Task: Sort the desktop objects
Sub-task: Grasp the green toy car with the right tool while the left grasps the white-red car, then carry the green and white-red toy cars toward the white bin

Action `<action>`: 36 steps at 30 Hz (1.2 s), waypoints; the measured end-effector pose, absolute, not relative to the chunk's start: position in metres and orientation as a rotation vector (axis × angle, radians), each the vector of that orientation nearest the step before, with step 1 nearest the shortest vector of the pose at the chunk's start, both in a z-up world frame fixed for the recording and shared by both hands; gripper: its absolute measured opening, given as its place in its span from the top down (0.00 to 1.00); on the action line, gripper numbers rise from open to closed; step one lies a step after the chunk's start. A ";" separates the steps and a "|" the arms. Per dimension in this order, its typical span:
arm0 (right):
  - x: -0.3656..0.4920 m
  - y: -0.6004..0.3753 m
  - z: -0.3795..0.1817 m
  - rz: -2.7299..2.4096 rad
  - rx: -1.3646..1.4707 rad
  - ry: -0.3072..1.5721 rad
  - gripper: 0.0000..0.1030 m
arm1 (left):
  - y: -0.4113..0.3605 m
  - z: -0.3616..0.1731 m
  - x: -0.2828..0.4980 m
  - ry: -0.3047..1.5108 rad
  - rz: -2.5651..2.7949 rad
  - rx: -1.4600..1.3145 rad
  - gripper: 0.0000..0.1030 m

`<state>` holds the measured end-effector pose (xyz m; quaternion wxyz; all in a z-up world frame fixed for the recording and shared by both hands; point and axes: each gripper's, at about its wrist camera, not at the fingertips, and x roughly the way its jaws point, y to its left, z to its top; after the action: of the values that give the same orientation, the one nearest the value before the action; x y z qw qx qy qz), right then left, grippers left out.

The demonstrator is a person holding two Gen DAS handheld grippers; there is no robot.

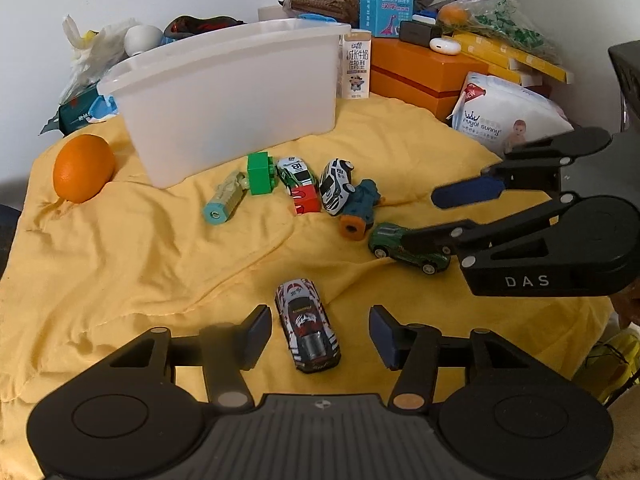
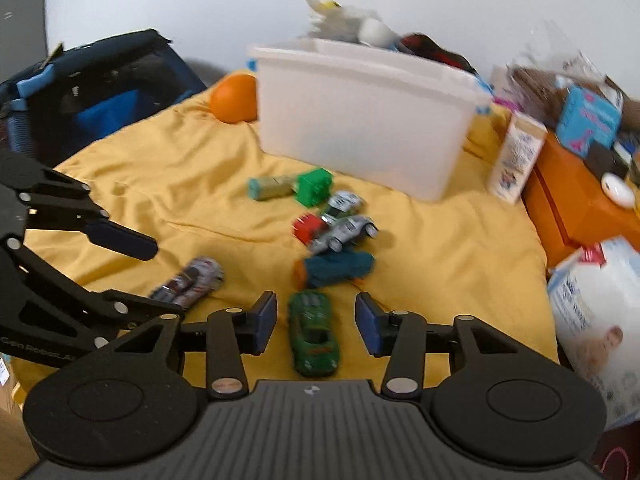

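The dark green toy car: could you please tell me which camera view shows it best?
The right wrist view: the dark green toy car lies whole between that gripper's open fingers. In the left wrist view, the right gripper's finger crosses the car.

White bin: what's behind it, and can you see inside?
Behind the white bin sit a crumpled plastic bag, a white ball-shaped thing and something red and black. Its frosted walls and high rim hide the inside, so I can't tell what it holds.

Toy cars (image 1: 307,326): four. Building blocks (image 1: 261,173): two. Toy cylinders (image 1: 225,203): two. Orange (image 1: 83,168): one. Bin (image 1: 228,96): one.
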<state>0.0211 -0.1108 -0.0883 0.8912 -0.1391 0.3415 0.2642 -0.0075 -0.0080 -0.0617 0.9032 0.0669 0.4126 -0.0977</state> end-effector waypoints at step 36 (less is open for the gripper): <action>0.093 -0.107 0.020 0.572 -0.286 0.418 0.68 | 0.029 0.083 0.082 0.467 -0.147 0.227 0.68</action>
<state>0.0928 -0.1072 0.0202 0.9280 -0.1397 0.2038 0.2789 0.0816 0.0293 0.0831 0.9638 0.1122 0.2307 -0.0724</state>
